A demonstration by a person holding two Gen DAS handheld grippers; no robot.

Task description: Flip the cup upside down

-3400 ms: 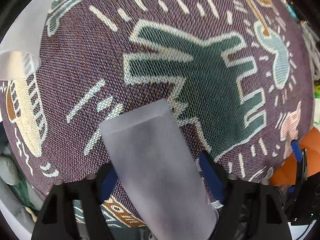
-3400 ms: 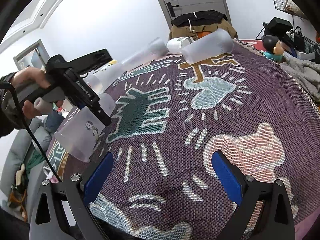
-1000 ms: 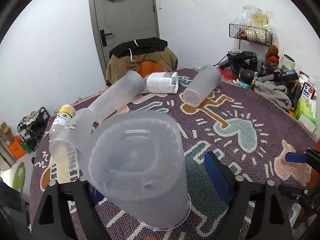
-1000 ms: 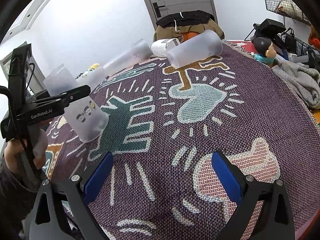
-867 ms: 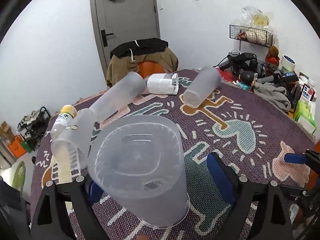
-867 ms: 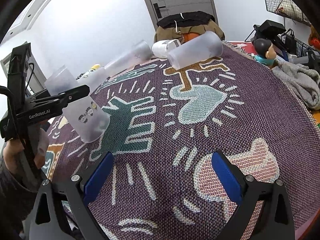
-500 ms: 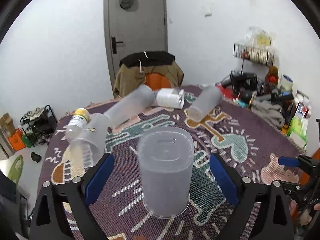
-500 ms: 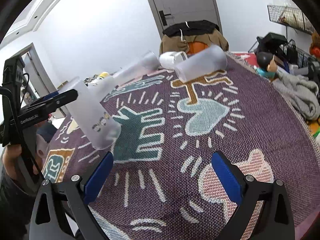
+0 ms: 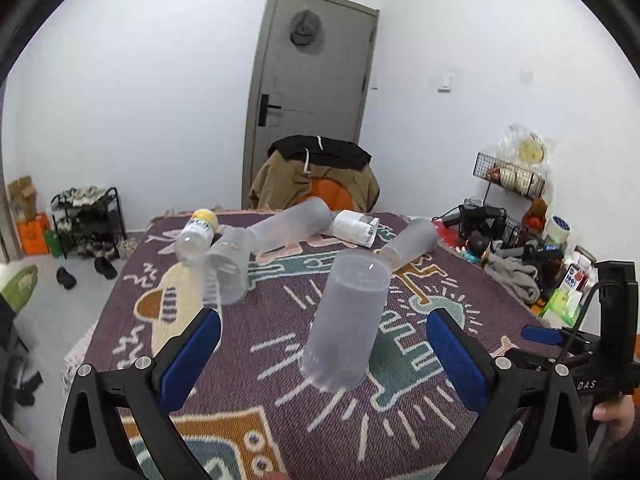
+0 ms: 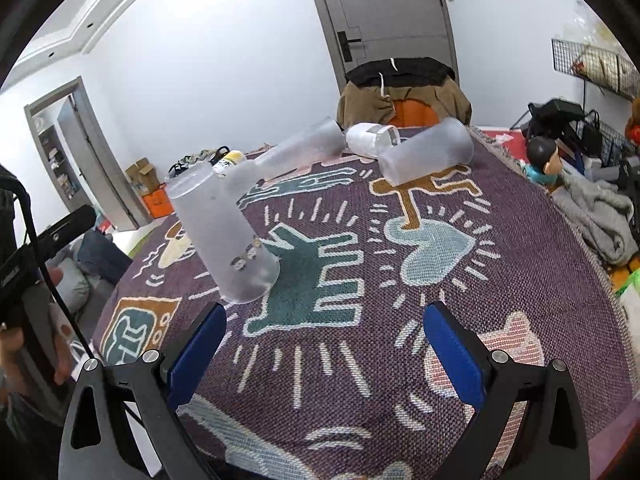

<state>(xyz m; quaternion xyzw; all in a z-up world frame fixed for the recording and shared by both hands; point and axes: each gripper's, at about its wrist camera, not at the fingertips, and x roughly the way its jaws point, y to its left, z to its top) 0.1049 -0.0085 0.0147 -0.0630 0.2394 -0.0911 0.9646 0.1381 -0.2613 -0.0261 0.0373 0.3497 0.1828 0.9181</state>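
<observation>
A frosted plastic cup stands upside down, rim on the patterned cloth, base up; it also shows in the right wrist view. My left gripper is open with its blue pads either side of the cup and apart from it, drawn back toward me. My right gripper is open and empty over the cloth, to the right of the cup. The left gripper's body shows at the left edge of the right wrist view.
Other frosted cups lie on their sides at the far end: a tall one, one at the right, one at the left. A small bottle and a white roll lie there too. Clutter sits off the table's right edge.
My left gripper turned the cup over, set it rim down on the cloth, opened and drew back and up. The right gripper stayed open and rose slightly.
</observation>
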